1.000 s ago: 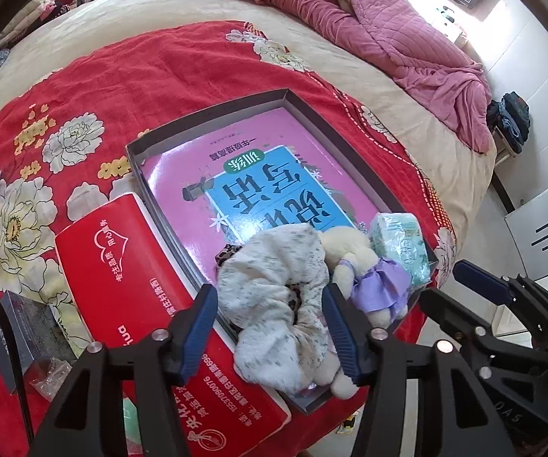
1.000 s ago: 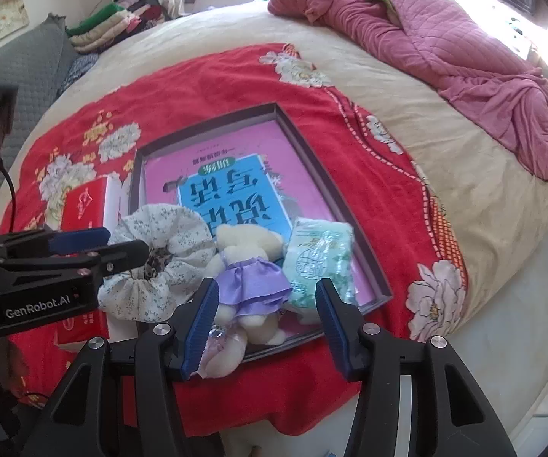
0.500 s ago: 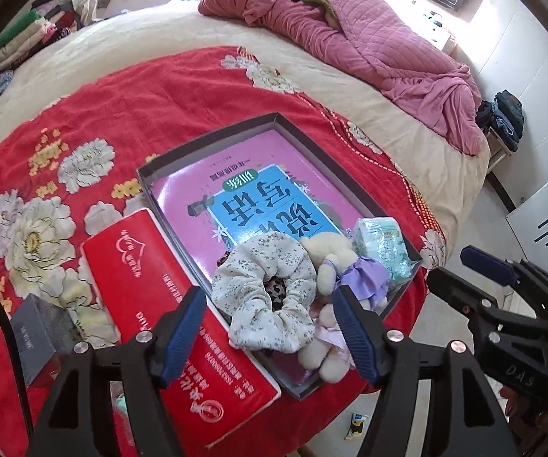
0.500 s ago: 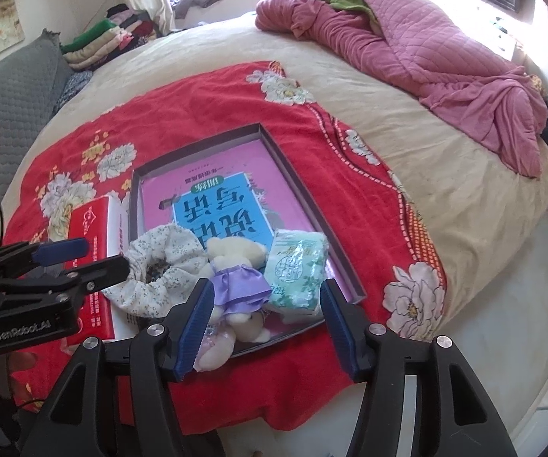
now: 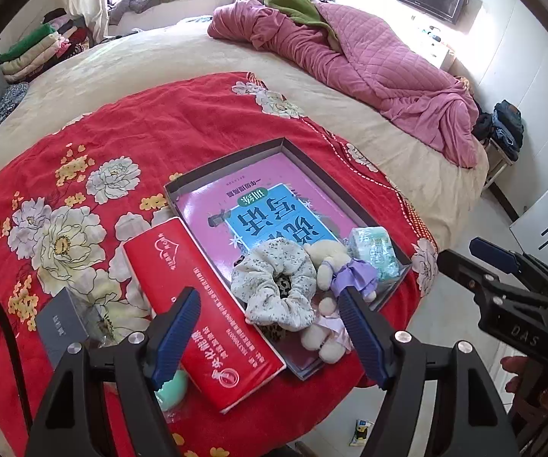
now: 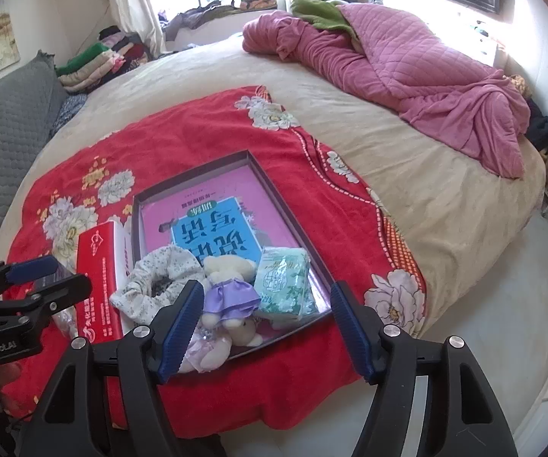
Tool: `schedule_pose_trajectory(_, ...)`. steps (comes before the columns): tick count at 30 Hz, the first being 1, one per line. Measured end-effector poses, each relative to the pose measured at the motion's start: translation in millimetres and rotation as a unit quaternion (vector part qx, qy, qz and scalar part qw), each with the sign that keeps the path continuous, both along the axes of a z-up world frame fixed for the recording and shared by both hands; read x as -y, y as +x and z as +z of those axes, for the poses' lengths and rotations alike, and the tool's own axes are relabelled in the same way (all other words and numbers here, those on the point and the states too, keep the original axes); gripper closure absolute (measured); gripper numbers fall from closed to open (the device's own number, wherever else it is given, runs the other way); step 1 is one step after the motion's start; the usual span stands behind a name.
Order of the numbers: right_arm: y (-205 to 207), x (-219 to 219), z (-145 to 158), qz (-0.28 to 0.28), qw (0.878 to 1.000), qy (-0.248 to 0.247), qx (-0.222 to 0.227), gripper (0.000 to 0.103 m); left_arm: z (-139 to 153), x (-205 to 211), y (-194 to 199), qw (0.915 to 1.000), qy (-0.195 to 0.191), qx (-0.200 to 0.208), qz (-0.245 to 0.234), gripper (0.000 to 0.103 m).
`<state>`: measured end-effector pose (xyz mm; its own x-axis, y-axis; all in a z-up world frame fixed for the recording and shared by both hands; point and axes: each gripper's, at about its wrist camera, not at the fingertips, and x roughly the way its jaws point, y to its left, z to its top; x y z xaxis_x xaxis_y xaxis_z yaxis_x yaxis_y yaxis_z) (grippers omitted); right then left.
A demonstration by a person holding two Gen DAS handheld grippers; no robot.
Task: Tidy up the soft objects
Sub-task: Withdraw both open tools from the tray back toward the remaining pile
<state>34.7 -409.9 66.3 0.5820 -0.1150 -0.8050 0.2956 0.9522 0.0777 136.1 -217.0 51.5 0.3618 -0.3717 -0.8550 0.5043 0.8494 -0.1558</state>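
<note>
A shallow grey tray (image 5: 182,189) lies on a red floral blanket (image 5: 182,122) spread over a beige bed (image 6: 445,198), its long axis running in the left wrist view from about 11 o'clock at the far end to 5 o'clock at the near end. A pink and blue book (image 5: 274,213) lies flat inside the tray, its long axis along the tray's, its printed title upside down to both cameras.

Three soft things sit in a row across the tray's near end, touching one another. The floral scrunchie (image 5: 274,285) is at the 9 o'clock end of the row, lying flat with its ring hole facing up. The plush toy in a purple dress (image 6: 228,293) is in the middle, its long axis along the tray, head toward 12 o'clock and feet toward 6 o'clock over the near rim. The green tissue pack (image 6: 283,285) is at the 3 o'clock end, its long axis nearly parallel to the toy.

The left gripper (image 5: 270,335) hangs above the scrunchie, its jaws having just been widening, spread apart with nothing clamped. The right gripper (image 6: 266,327) hangs above the toy and tissue pack, its jaws also having just been widening, parted and empty.

A red box (image 5: 205,304) lies just beside the tray at 9 o'clock. A pink quilt (image 6: 407,76) is heaped at 1 o'clock on the bed.
</note>
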Motion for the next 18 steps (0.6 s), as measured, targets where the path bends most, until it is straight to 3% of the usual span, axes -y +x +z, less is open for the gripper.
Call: schedule_pose_trajectory(18, -17.3, -30.1, 39.3, 0.017, 0.999, -0.017, 0.039, 0.031, 34.2, -37.6, -27.0, 0.999, 0.004, 0.043, 0.013, 0.023)
